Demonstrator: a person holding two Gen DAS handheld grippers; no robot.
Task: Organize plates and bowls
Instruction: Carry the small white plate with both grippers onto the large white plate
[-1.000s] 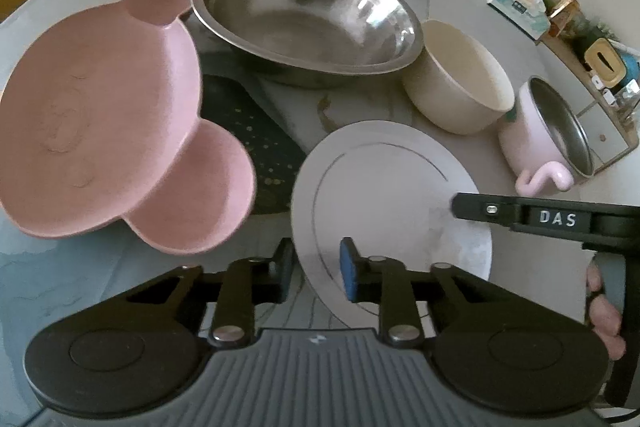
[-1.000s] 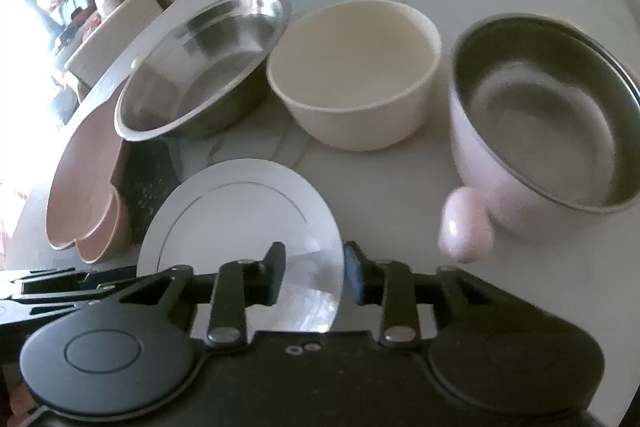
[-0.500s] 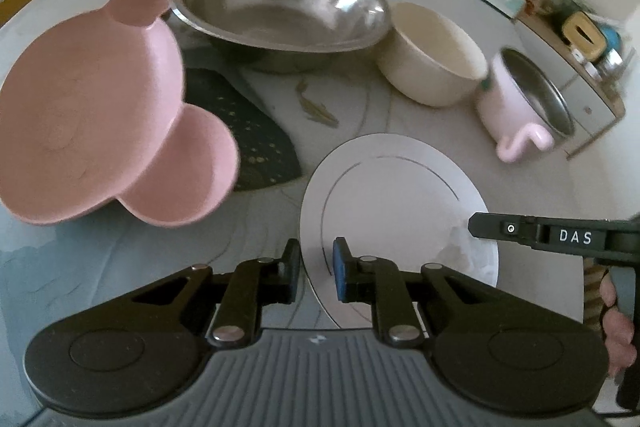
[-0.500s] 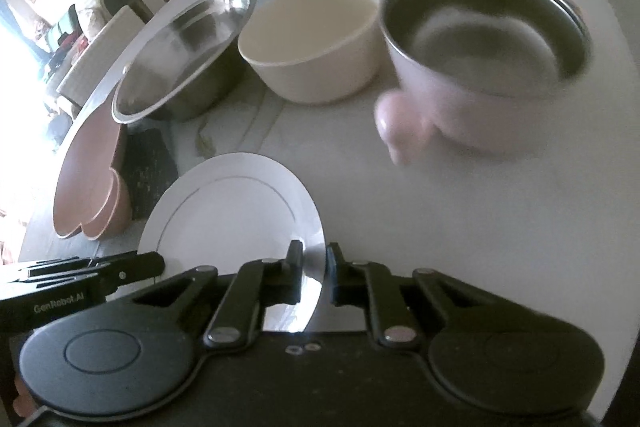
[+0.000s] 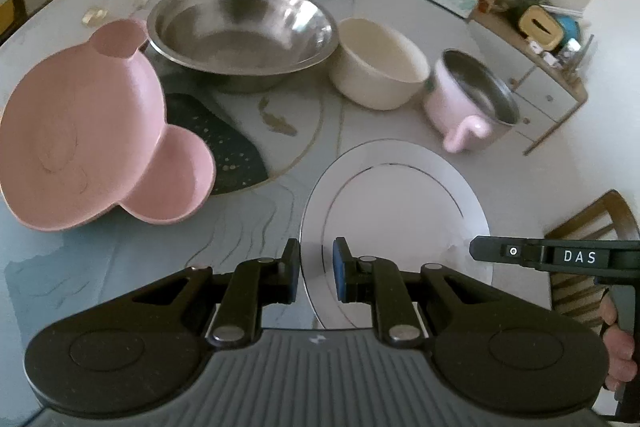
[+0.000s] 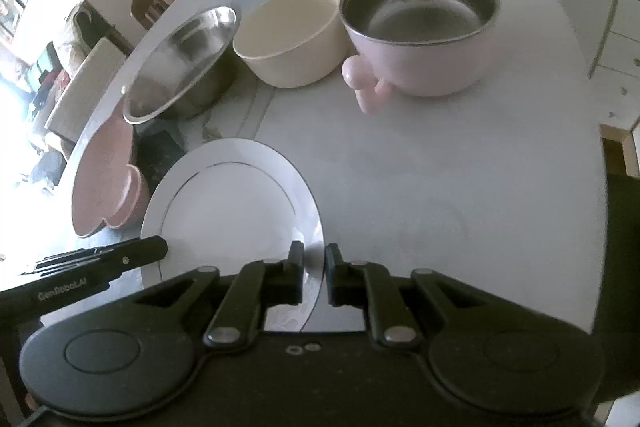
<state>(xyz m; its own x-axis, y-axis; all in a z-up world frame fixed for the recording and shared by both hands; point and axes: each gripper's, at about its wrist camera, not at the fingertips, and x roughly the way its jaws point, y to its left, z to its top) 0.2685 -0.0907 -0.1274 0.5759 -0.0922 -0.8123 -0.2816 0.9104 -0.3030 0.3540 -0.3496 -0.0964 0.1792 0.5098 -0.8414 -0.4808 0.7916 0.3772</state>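
Both tools lifted with white plate [image 5: 400, 195], left tool [image 5: 316, 269] and right tool [image 6: 314, 277] pinching its rim, jaws narrow

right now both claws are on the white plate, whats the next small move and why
Probably carry the white plate toward the pink bear plate to stack it. The left claw and right claw each pinch its rim, and the pink plate is the only other plate.

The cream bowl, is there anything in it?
Empty. The cream bowl sits upright on the table, and its bare pale inside shows down to the bottom.
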